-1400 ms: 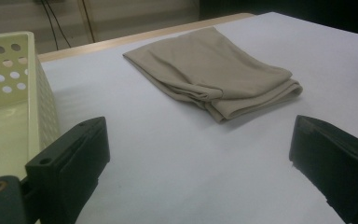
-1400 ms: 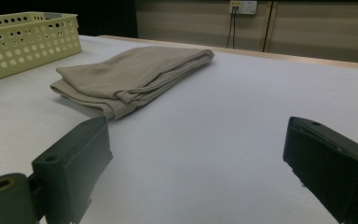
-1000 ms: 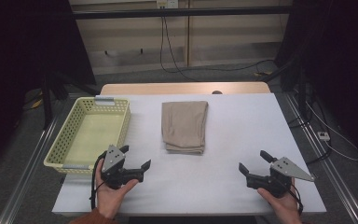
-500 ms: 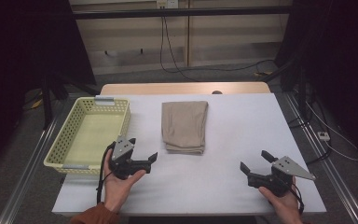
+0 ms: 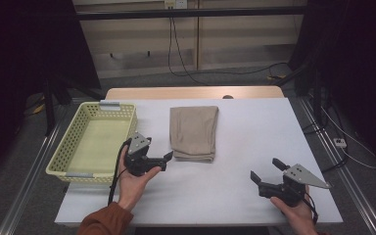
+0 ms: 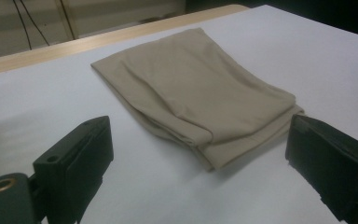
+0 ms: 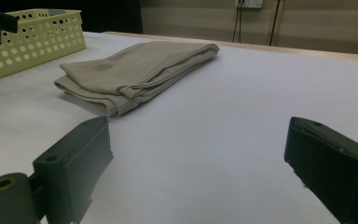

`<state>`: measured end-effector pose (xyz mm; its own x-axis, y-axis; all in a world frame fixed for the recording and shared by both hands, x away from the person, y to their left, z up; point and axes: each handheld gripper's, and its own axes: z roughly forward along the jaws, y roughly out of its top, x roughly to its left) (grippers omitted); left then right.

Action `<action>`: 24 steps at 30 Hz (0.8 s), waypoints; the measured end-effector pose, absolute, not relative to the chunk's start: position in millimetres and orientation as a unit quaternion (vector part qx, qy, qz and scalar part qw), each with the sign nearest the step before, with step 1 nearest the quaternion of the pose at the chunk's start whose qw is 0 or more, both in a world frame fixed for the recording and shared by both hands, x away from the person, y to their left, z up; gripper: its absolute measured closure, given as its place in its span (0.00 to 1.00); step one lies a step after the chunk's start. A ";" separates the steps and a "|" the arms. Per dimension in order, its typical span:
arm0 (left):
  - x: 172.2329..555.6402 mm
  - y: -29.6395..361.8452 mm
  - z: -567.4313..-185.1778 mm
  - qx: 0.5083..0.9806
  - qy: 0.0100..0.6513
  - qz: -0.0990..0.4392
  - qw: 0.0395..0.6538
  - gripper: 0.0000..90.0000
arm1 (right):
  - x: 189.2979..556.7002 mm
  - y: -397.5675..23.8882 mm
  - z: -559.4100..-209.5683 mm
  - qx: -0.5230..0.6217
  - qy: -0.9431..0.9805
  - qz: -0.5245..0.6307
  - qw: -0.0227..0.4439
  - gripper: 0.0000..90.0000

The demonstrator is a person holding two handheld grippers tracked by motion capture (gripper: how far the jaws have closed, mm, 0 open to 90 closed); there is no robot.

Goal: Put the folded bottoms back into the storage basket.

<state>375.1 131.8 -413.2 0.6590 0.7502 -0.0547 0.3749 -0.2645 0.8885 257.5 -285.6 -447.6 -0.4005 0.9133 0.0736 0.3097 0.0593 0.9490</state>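
Beige cloth point(image 5: 194, 132), folded into a long pad, is lying on the white table point(image 5: 254, 137) a little left of centre, its long side running from near to far. The left gripper point(image 5: 162, 159) is being held just beside the near left corner of the cloth, with its jaws spread wide and pointed to the right at the folded edge. In the left gripper view the cloth point(image 6: 200, 93) is being framed between the two parted jaws, its near end showing several stacked layers; no contact with the fabric is being made. The right gripper point(image 5: 265, 171) is being held at the near right of the table, well apart from the cloth, its jaws likewise spread and nothing being pinched between them. A pale yellow perforated basket point(image 5: 66, 152) is sitting at the left edge of the table, near the left gripper.
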 end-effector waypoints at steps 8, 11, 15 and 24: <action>394.6 123.5 -409.2 0.764 0.378 0.202 0.483 0.08 | 260.1 -286.9 -448.7 0.461 0.663 0.512 0.291 0.08; 400.3 118.9 -407.0 0.765 0.379 0.201 0.480 0.08 | 260.5 -286.8 -448.9 0.461 0.664 0.512 0.291 0.08; 410.0 112.9 -404.5 0.764 0.381 0.197 0.482 0.09 | 261.5 -287.4 -449.2 0.466 0.662 0.509 0.292 0.08; 427.3 103.0 -401.5 0.764 0.387 0.196 0.478 0.09 | 261.4 -286.8 -449.3 0.461 0.666 0.508 0.293 0.08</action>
<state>427.3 103.0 -401.5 0.6245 0.7779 -0.0704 0.4034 -0.2440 0.8819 261.4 -286.8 -449.3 -0.4034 0.9116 0.0794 0.3166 0.0576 0.9468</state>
